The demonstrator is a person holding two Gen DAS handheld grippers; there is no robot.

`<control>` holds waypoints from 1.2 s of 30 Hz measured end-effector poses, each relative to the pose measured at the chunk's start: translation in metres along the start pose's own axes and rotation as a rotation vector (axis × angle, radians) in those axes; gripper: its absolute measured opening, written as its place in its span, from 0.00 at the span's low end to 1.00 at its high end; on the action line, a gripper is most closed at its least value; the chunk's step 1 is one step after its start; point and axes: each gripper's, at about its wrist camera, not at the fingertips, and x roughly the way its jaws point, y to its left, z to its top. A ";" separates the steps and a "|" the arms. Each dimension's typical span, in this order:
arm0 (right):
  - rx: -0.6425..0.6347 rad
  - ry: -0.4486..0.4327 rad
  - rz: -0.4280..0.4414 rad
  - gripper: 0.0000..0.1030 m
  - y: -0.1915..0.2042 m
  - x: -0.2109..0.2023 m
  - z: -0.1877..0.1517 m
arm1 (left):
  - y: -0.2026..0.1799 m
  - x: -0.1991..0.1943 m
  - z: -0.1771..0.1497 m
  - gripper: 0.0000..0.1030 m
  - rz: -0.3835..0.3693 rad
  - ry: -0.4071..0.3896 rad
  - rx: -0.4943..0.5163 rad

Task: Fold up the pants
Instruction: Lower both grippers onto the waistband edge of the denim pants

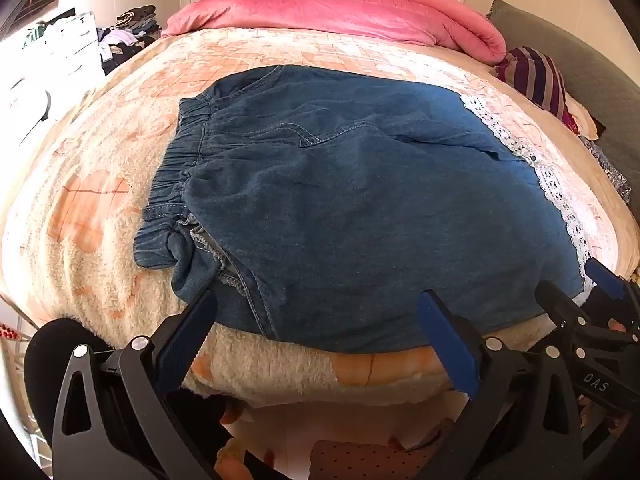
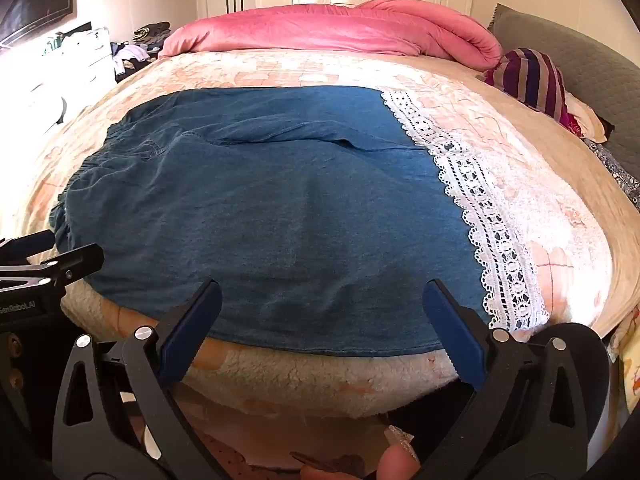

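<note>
Pants (image 1: pixel 360 200) lying flat mid-frame on the fuzzy blanket (image 1: pixel 80 240) in the left wrist view, already doubled over lengthwise by the look of it, waistband (image 1: pixel 176 168) at left, lace hem (image 1: pixel 560 192) at right. Probably still needs a crosswise fold or two. Left gripper (image 1: pixel 316 332) spread wide at the near edge, holding nothing.

Right wrist view: same denim, near edge along the bottom of frame. Right gripper (image 2: pixel 320 316) gaping too, empty. Plenty of bare blanket up top before the pink duvet (image 2: pixel 320 28).
</note>
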 end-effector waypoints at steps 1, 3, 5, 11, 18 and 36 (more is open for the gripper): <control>0.000 0.000 0.001 0.92 0.000 0.000 0.000 | 0.000 0.000 0.000 0.96 0.005 0.003 0.005; -0.001 0.001 0.000 0.92 0.000 0.000 0.000 | 0.000 0.001 0.000 0.96 0.008 0.003 0.004; 0.000 0.000 0.001 0.92 0.000 -0.001 0.000 | 0.001 0.001 0.000 0.96 0.008 0.003 0.004; -0.003 0.002 -0.001 0.92 0.000 0.001 0.001 | 0.000 0.001 0.000 0.96 0.014 0.006 0.009; -0.009 0.004 0.002 0.92 0.001 0.002 0.001 | -0.001 0.004 0.004 0.96 0.014 0.005 0.002; -0.029 -0.003 0.063 0.92 0.004 0.017 0.029 | 0.021 0.007 0.023 0.96 0.010 -0.025 -0.051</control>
